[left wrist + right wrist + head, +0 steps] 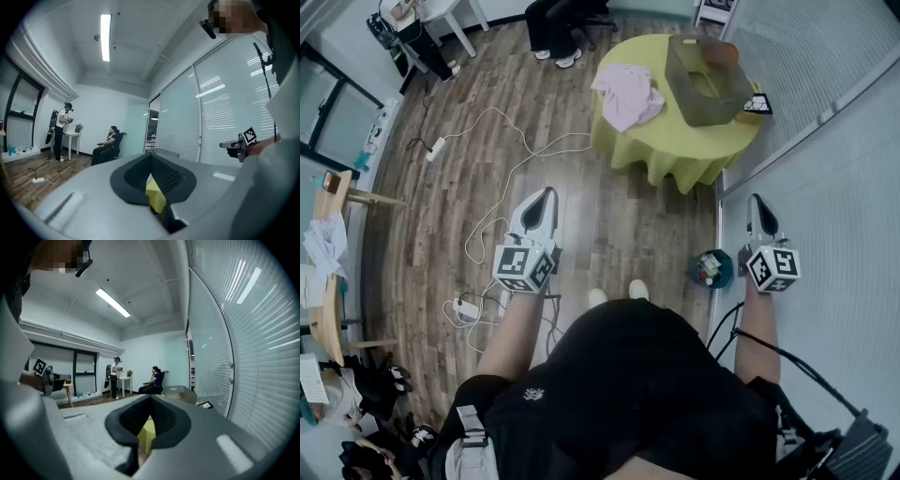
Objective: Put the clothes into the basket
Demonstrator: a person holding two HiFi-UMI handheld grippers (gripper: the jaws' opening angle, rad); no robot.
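We stand well apart from the counter (pixel 675 150), the left gripper (pixel 546 194) and right gripper (pixel 756 200) both with jaws closed on nothing, so the task seems unstarted: next we likely must approach and open for the pink clothes (pixel 626 94) lying beside the basket (pixel 708 80).

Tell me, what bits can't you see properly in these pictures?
- Inside the basket, head view: too small and dim to tell what it holds.
- The pink clothes, head view: bunched, so the pieces cannot be counted.
- The black card on the table, head view: print too small.
- Both gripper views: the closed jaws hide nearly all of the table.
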